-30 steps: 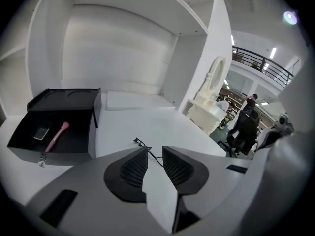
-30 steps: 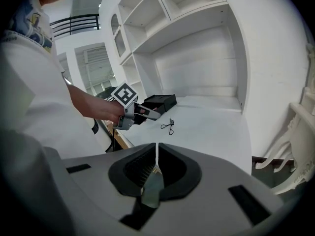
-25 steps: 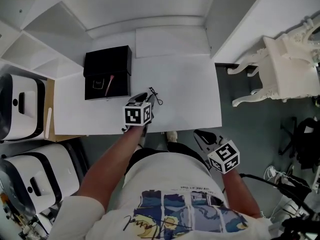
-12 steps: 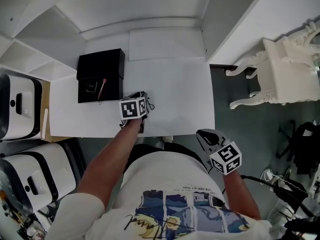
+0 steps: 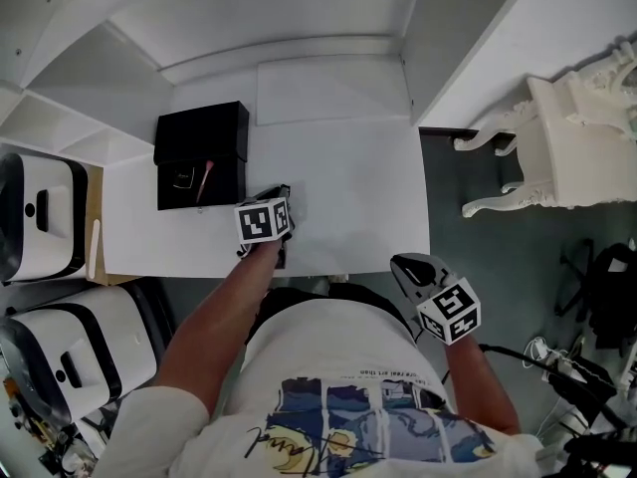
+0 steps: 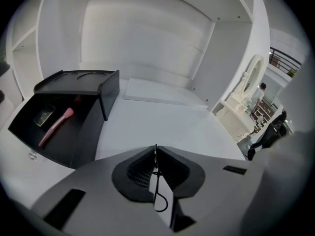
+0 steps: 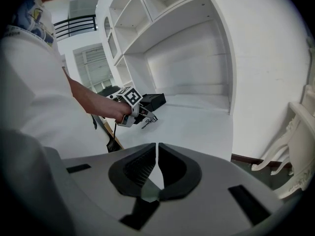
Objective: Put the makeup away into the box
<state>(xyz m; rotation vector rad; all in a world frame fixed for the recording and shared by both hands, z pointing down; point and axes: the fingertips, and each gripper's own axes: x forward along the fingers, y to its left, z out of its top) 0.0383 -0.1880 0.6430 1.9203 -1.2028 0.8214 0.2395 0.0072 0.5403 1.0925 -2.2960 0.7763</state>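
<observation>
An open black box stands at the white table's left, lid raised; a pink brush and a small dark case lie inside. The left gripper view shows the same box, brush and case. My left gripper rests low over the table just right of the box. Its jaws have just been closing and now pinch a thin black wire makeup tool, which also hangs from the left gripper in the right gripper view. My right gripper hovers off the table's near right corner, shut and empty.
The white table sits in a white shelf alcove with a raised white panel at the back. A white ornate chair stands on the dark floor to the right. White rounded machines stand left of the table.
The wire tool lay on the table just ahead of the left gripper; the gripper moved down over it and closed on it. The right gripper drifted slightly.
</observation>
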